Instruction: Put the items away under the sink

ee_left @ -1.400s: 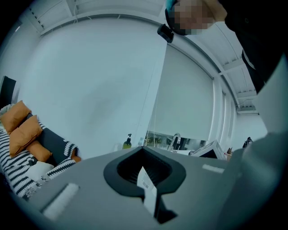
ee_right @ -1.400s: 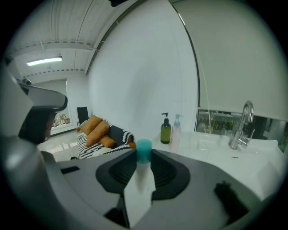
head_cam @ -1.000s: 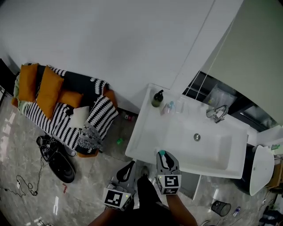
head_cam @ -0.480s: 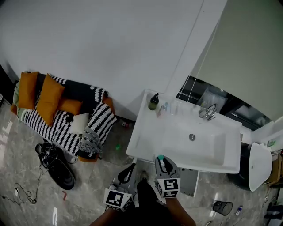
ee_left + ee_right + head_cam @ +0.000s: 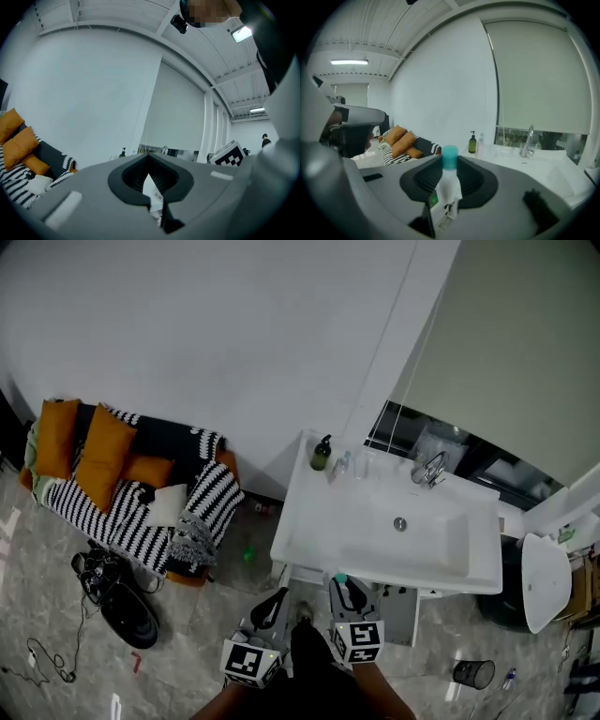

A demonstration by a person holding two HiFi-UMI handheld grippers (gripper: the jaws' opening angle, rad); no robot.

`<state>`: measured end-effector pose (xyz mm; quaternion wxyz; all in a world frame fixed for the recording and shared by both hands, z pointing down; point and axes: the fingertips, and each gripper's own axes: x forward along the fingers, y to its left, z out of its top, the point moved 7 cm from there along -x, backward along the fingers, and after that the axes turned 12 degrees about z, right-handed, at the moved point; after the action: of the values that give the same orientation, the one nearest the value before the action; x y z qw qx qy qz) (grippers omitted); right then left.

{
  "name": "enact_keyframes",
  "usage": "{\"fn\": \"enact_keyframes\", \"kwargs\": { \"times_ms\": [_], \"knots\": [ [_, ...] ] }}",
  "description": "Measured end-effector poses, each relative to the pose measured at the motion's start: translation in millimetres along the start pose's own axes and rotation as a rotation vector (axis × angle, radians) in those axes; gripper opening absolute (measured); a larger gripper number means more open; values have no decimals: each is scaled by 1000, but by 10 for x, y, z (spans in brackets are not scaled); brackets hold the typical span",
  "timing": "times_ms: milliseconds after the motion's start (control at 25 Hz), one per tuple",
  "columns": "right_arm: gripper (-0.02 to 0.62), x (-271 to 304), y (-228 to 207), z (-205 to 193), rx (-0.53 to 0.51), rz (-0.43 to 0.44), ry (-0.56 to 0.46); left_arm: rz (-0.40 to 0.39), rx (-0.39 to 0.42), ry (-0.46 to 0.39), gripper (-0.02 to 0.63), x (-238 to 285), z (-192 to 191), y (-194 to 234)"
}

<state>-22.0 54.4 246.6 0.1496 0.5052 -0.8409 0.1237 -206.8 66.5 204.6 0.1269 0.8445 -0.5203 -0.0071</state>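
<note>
The right gripper (image 5: 446,197) was clenched on a white bottle (image 5: 450,182) with a teal cap, upright between its 2 jaws. The left gripper (image 5: 150,182) pinched a thin white packet (image 5: 153,193). Both were held near the sink (image 5: 307,521), not touching it.

Floor (image 5: 206,615) before the worktop (image 5: 305,521) lies open — soap bottle (image 5: 322,454) and tap (image 5: 429,468) crowd only its back edge; sofa (image 5: 141,498) well left.

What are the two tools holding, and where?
The right tool pinches a white bottle by its body, below the teal cap. The left tool pinches a thin white labelled item low down.
</note>
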Motion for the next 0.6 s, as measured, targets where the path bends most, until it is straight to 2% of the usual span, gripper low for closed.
{"fn": "enact_keyframes", "kwargs": {
  "times_ms": [240,600],
  "knots": [
    [107,-235,251,-28,18,-25,5,-48,9,2,8,-264,-3,-18],
    [107,-568,403,-32,26,-73,-22,-95,9,5,8,-486,-4,-118]
  ]
}}
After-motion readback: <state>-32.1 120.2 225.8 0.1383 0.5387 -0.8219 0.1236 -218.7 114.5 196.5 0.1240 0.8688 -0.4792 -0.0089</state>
